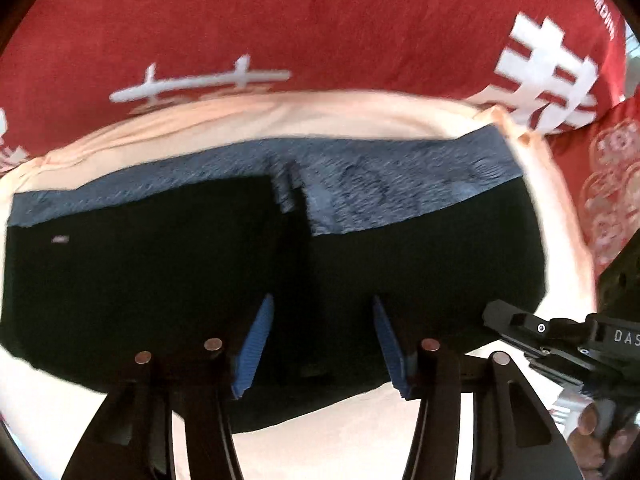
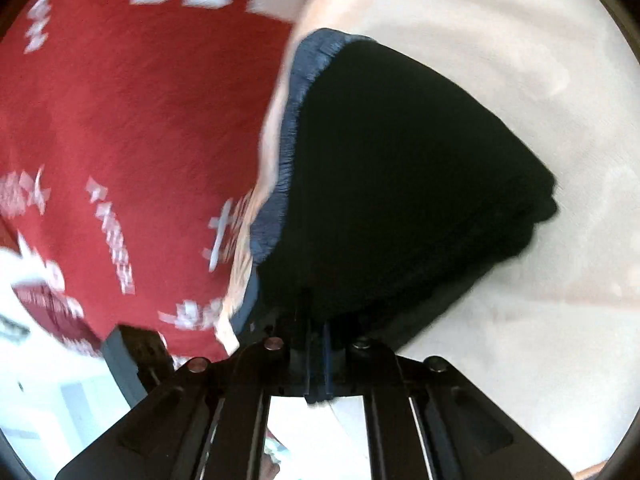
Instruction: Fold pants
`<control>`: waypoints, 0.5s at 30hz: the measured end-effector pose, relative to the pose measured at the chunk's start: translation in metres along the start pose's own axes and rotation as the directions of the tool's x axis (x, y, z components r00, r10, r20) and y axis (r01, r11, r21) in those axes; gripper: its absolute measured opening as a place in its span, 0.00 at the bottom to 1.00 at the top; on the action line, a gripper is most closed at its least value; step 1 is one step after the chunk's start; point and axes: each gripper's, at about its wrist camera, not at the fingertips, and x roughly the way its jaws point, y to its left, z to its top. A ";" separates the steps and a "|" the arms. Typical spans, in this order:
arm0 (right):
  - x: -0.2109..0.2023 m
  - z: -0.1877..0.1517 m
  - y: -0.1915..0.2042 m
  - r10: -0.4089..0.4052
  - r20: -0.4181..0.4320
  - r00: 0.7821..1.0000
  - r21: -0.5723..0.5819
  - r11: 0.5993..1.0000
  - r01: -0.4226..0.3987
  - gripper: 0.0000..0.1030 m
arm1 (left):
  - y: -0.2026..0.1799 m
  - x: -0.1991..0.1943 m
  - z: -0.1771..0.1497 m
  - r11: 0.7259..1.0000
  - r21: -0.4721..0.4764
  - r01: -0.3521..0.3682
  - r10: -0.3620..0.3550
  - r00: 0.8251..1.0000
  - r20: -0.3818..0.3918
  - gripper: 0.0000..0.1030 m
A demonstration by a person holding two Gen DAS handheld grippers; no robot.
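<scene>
Left wrist view: black pants [image 1: 160, 280], long axis nine to three o'clock, lie under the narrowly parted, empty left gripper [image 1: 322, 344]; the right gripper [image 2: 316, 364], at four o'clock, is pinched on their edge.

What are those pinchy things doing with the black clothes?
A person is folding black pants with a blue-grey waistband, using a pinching gripper in each hand. The pants lie partly folded on a cream sheet, next to a red blanket with white writing. The left gripper has its blue pads apart over the dark cloth. The right gripper is closed at the pants' near edge; whether it has actually caught the cloth is hard to tell.
</scene>
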 end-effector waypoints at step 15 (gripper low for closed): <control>-0.034 0.030 0.021 -0.126 -0.070 0.990 -0.307 0.947 0.099 0.53 | 0.001 -0.038 0.026 0.995 -0.028 -0.095 0.097 0.990 0.098 0.74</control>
